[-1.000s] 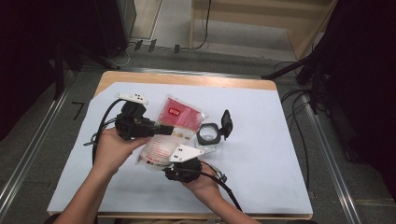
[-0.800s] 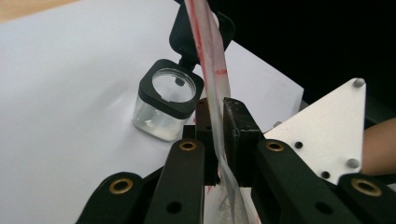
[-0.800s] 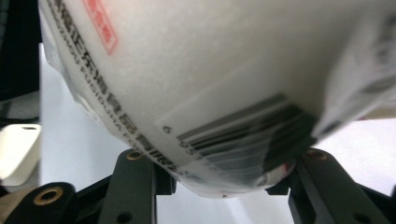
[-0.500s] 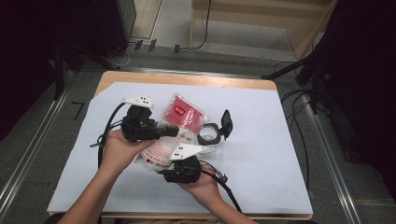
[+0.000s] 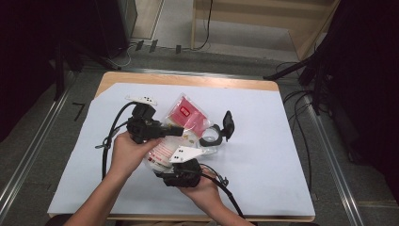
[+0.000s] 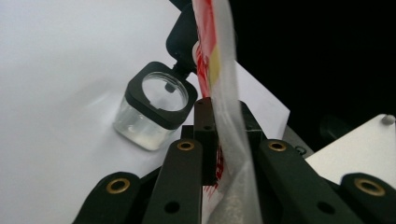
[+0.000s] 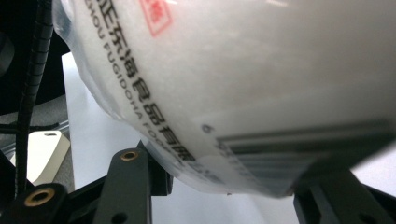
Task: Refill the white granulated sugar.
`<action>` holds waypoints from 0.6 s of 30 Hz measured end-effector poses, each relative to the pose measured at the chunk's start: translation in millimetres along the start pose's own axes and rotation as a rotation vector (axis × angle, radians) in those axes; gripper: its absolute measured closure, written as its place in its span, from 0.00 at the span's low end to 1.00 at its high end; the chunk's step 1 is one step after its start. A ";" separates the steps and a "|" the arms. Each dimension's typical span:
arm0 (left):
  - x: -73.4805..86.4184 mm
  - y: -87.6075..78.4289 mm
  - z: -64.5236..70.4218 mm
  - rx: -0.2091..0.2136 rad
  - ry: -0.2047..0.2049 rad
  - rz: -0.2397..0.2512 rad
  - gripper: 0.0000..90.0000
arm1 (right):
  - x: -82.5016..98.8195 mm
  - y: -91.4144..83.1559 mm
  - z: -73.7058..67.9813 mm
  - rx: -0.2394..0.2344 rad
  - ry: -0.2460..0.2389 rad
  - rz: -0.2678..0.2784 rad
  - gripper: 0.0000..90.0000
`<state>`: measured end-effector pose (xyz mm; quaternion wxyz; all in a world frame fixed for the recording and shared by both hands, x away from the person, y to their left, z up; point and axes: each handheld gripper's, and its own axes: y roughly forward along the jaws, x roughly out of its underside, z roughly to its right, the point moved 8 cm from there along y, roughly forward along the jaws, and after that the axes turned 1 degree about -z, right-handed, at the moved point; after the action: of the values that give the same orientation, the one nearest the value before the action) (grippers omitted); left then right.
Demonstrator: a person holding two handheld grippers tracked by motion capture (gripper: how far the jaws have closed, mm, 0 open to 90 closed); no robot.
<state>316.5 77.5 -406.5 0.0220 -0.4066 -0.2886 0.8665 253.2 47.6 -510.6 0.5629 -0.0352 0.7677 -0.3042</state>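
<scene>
A clear plastic bag [image 5: 188, 113] of white grains, with a red label, is held up between both grippers over the white sheet. My left gripper [image 5: 178, 131] is shut on the bag's thin edge [image 6: 224, 79], which runs up between its jaws [image 6: 226, 121]. My right gripper [image 5: 181, 160] holds the bag's full bottom end [image 7: 233, 93] from below. Its jaws have just been opening a little and still press the bag on both sides. A small clear jar [image 5: 211, 137] with a black rim [image 6: 154, 109] stands open just right of the bag, its black lid [image 5: 228, 123] hinged back.
A white sheet [image 5: 273, 160] covers the wooden table [image 5: 188, 80]. Black cables [image 5: 110, 136] trail from both grippers over the sheet's left and near side. Dark stands and more cables lie on the floor right of the table [image 5: 306, 108].
The left gripper and the bag's top have shifted slightly to the right, toward the jar. The right hand has stayed in place.
</scene>
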 end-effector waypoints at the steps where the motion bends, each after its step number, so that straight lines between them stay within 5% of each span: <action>1: -0.6 0.0 0.9 0.007 0.002 0.001 0.93 | -0.6 -0.3 -1.4 -0.008 0.016 0.002 0.61; 7: -0.4 8.3 3.5 -0.009 0.034 -0.038 0.90 | -1.9 -0.8 -5.7 -0.043 0.036 -0.006 0.66; 18: -1.2 15.8 2.7 -0.014 0.022 -0.051 0.89 | 0.9 -0.4 -2.7 -0.004 0.029 -0.010 0.66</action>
<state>318.4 62.7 -412.4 0.0442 -0.4090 -0.3046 0.8591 250.4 48.1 -510.7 0.5500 -0.0358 0.7762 -0.3061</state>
